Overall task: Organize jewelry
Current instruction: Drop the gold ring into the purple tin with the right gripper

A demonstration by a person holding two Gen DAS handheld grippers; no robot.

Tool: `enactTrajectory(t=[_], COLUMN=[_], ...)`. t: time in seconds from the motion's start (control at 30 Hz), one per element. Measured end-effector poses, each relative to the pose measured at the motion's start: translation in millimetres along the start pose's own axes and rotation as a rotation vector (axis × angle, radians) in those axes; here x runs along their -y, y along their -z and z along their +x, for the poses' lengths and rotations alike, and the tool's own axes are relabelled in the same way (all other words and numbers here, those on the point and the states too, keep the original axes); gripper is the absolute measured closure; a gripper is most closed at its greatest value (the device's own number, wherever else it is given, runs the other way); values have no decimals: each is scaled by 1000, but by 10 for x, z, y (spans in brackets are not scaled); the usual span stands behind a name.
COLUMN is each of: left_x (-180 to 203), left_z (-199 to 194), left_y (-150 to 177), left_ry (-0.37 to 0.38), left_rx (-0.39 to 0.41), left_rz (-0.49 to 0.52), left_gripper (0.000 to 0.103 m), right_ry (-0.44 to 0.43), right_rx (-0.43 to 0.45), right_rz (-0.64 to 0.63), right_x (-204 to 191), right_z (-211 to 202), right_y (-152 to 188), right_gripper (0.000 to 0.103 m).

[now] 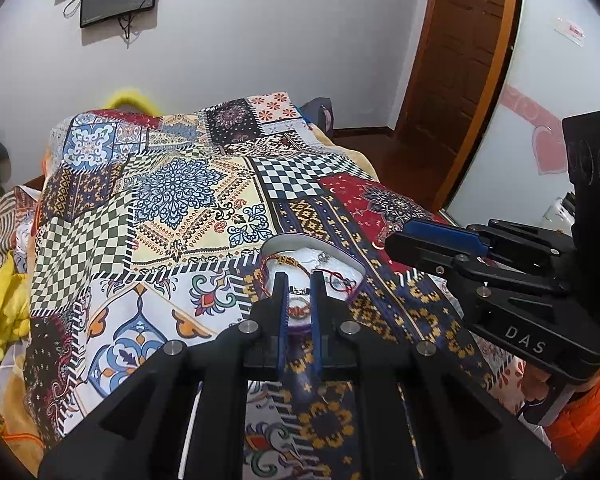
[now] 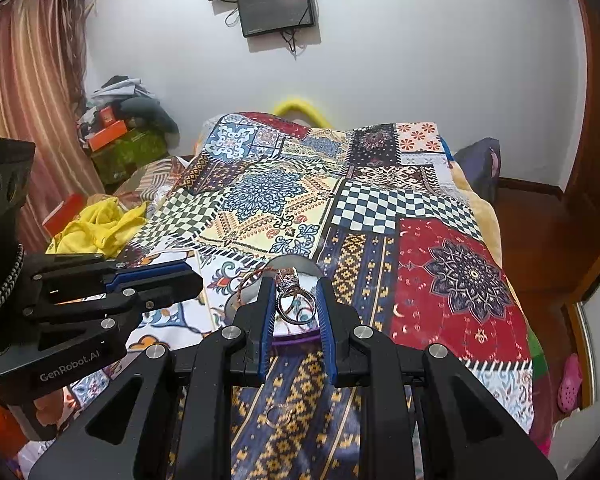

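A bed is covered by a patchwork quilt (image 2: pixel 284 200), and on it, at six o'clock of the right wrist view, a small round box (image 2: pixel 296 268) with a white inside and purple rim is set. The right gripper (image 2: pixel 296 320) is held over the box with its jaws partly apart; a silver ring (image 2: pixel 296 308) with an ornate top is seen between them, though whether it is gripped or simply lying in the box cannot be told. The left gripper (image 1: pixel 299 308) is poised at the box's near rim, jaws narrowly parted, nothing held. Thread bracelets (image 1: pixel 296 264) lie inside. A second ring (image 2: pixel 282 414) is left on the quilt at six o'clock. The step is judged to be placing the ring; next, release and retrieval of the loose ring are called for.
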State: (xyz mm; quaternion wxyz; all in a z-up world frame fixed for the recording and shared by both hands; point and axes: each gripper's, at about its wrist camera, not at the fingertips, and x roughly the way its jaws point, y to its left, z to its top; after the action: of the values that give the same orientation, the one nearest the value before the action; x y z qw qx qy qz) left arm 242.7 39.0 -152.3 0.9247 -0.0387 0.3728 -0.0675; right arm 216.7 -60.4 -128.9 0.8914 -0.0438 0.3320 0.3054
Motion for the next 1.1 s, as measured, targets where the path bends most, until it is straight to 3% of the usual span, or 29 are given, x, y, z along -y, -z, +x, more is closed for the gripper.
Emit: enactTrajectory(t=[0.57, 0.9, 1.1], left_x=[-205, -179, -174], left_z=[535, 597, 530], left_y=[-12, 8, 6], left_ry=[41, 50, 44], left_rx=[-102, -118, -112], left_rz=[-77, -73, -70], left_gripper=[94, 94, 94], right_ry=[-36, -59, -27], right_rx=[-103, -164, -159], right_rz=[9, 11, -23], right_x=[79, 103, 53], right_z=[471, 632, 574], right_y=[-81, -68, -62], right_gripper=[85, 85, 85])
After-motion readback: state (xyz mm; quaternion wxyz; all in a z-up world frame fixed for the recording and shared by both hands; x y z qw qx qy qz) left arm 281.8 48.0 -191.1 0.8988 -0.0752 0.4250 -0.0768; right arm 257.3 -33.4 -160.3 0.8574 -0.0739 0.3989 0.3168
